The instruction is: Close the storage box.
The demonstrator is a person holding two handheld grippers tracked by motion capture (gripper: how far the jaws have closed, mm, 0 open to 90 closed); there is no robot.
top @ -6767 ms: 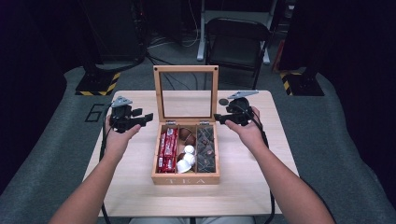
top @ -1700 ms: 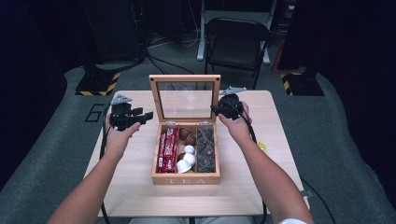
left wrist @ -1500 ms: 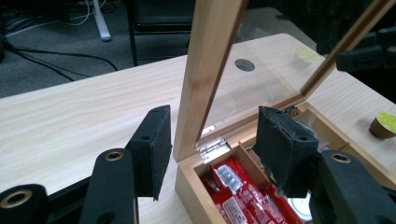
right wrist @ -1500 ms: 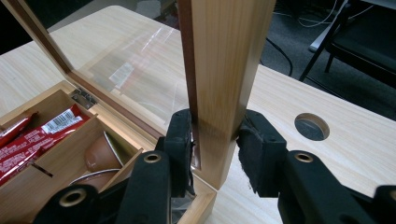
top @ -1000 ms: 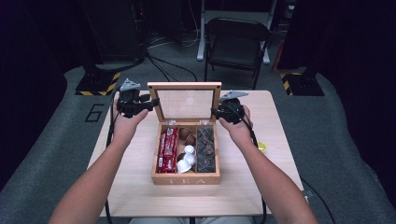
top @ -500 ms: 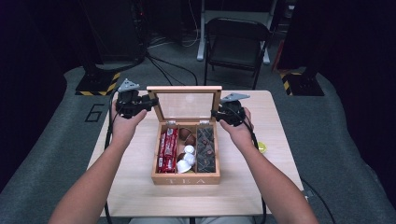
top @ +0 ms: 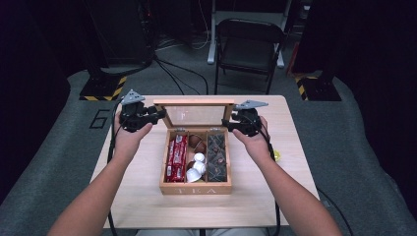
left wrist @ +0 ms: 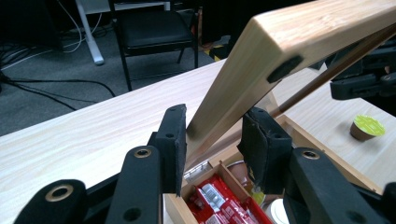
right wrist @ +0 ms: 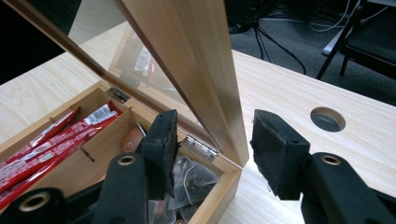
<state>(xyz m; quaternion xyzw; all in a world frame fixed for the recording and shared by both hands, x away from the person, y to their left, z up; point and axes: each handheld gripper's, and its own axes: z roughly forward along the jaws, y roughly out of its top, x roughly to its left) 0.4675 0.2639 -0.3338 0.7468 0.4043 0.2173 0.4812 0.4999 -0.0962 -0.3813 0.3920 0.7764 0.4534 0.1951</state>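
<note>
The glass-paned wooden lid [top: 194, 114] of the light wooden tea box [top: 195, 187] stands raised on its hinges at the box's far edge, tilted a little towards me, its long axis running left to right across the table. The box sits at the middle of the table, its three compartments running front to back: red sachets on the left, small pods in the middle, dark clear-wrapped packets on the right.

My left gripper [top: 156, 116] is at the lid's left side rail. In the left gripper view the rail [left wrist: 261, 70] passes between the two black jaws; the left pad [left wrist: 180, 140] lies against the wood and the jaws are clamped on it. My right gripper [top: 227, 124] is at the lid's right side rail. In the right gripper view the rail [right wrist: 205, 70] stands between the jaws, but the right pad [right wrist: 275, 149] is clear of it; these jaws have just been opening and no longer grip.

The surface is a pale wood-grain table [top: 295, 196] with a round cable hole [right wrist: 328, 119]. A green-topped brown pod [left wrist: 367, 128] lies on it to the right of the box. Beyond it are a grey floor, a black folding chair [top: 250, 46] and loose cables in a dark room.
</note>
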